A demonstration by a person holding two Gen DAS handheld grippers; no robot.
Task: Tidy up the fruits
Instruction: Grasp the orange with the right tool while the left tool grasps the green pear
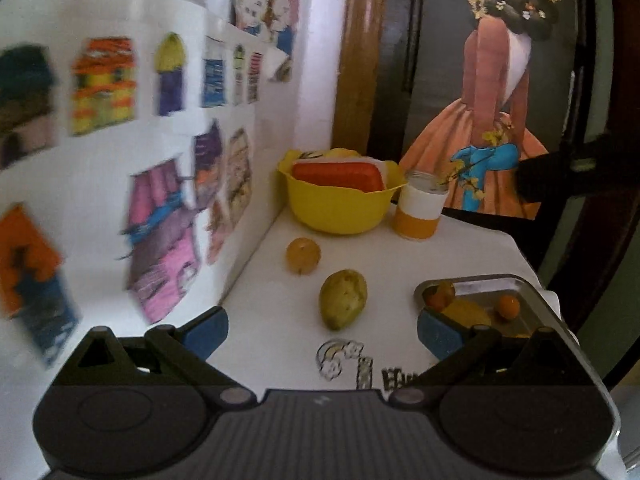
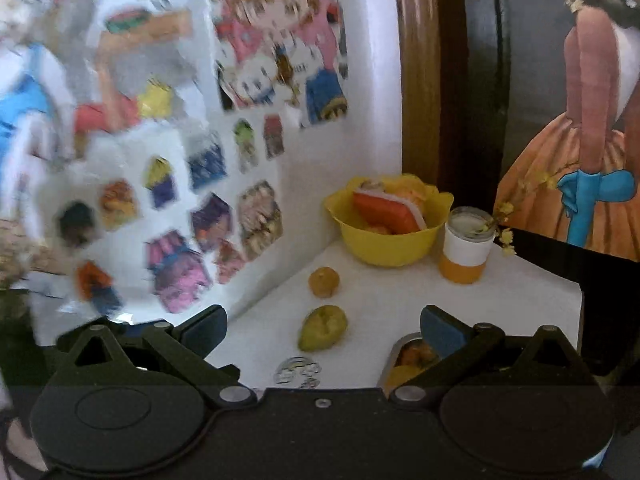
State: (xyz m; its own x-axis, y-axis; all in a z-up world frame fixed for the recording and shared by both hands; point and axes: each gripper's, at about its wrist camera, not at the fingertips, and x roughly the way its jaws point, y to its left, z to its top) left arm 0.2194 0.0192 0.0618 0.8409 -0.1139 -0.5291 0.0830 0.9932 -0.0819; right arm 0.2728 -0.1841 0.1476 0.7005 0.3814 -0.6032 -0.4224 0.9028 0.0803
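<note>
Both hand-held grippers, left (image 1: 322,334) and right (image 2: 323,330), gape empty. Straddle the green fruit (image 1: 343,299) across its narrow middle, close gently, then lift it to the tray (image 1: 532,292) on the right.

We look along each hand-held gripper from just behind its fingers, down and forward over the white bench (image 1: 400,248) toward the corner. The left view sits closer and lower; the right view hangs back and higher. Both share the yellow bowl (image 1: 340,208), jar (image 1: 420,212), two loose fruits, tray (image 1: 532,292) and picture wall (image 1: 120,140).
</note>
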